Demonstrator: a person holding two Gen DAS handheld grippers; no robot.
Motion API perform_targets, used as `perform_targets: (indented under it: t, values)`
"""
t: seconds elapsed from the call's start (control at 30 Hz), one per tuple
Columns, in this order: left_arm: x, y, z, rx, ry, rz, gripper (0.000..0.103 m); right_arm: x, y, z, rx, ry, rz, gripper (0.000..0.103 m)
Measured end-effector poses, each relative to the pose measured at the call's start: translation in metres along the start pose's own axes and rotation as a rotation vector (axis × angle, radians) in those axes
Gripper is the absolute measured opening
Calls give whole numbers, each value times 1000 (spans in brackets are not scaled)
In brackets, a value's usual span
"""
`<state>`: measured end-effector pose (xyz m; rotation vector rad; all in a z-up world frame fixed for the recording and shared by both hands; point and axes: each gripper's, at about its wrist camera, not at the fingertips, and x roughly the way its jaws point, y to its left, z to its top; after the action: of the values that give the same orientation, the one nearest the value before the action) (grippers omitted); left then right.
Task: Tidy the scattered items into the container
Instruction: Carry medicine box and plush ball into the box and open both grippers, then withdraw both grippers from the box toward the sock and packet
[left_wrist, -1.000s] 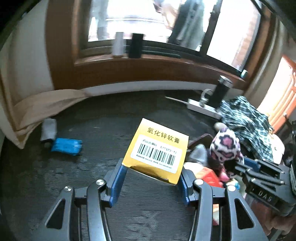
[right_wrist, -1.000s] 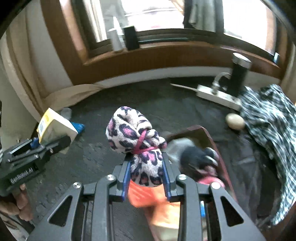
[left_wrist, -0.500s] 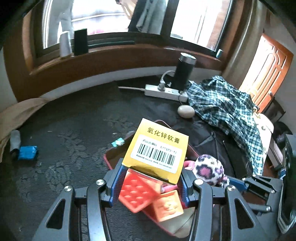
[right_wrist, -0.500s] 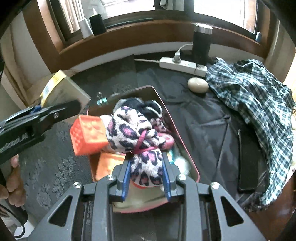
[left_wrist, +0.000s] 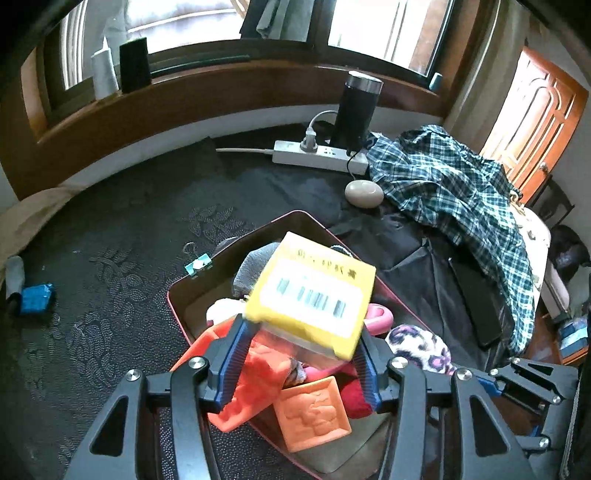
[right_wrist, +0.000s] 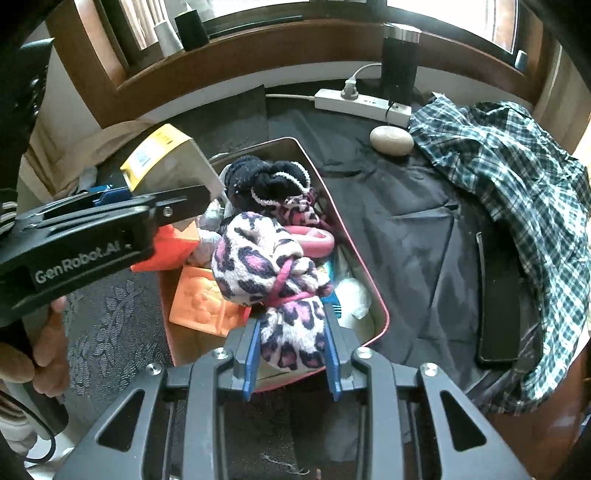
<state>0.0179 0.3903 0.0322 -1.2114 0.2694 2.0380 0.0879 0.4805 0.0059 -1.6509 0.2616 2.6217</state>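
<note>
- Left tool clamps a yellow barcoded cardboard box above the red-rimmed metal tin.
- Right tool clamps a leopard-print fleece bundle above the tin's near end.

A yellow cardboard box is hanging over the pink-rimmed metal tin, left of a leopard-print fabric bundle; a beige oval stone is lying behind the tin, beside a checked shirt.
</note>
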Motion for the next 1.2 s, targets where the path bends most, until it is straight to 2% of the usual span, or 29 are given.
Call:
perform_targets:
  t: [0.07, 0.1, 0.5, 0.67, 0.8, 0.97, 1.07, 1.2]
  values:
    - [4, -2, -1, 2, 9, -4, 66, 3, 1, -1, 0, 16, 15, 37]
    - [2, -1, -1, -3, 7, -5, 67, 5, 1, -2, 1, 23, 23, 37]
    - [-24, 40, -3, -96, -32, 15, 67, -4, 1, -2, 45, 6, 112, 38]
    - [-34, 67, -6, -145, -41, 28, 67, -3, -1, -2, 85, 10, 108, 38]
    - [-39, 87, -11, -174, -44, 41, 67, 6, 3, -3, 97, 46, 91, 38]
    - [-45, 117, -18, -212, -39, 60, 67, 16, 22, -7, 66, 79, 75, 38]
    - [-49, 139, -24, -237, -38, 75, 67, 8, 26, -3, 77, 44, 21, 38]
    - [-51, 176, -33, -295, -25, 107, 67, -18, 40, 12, 79, -82, -48, 38]
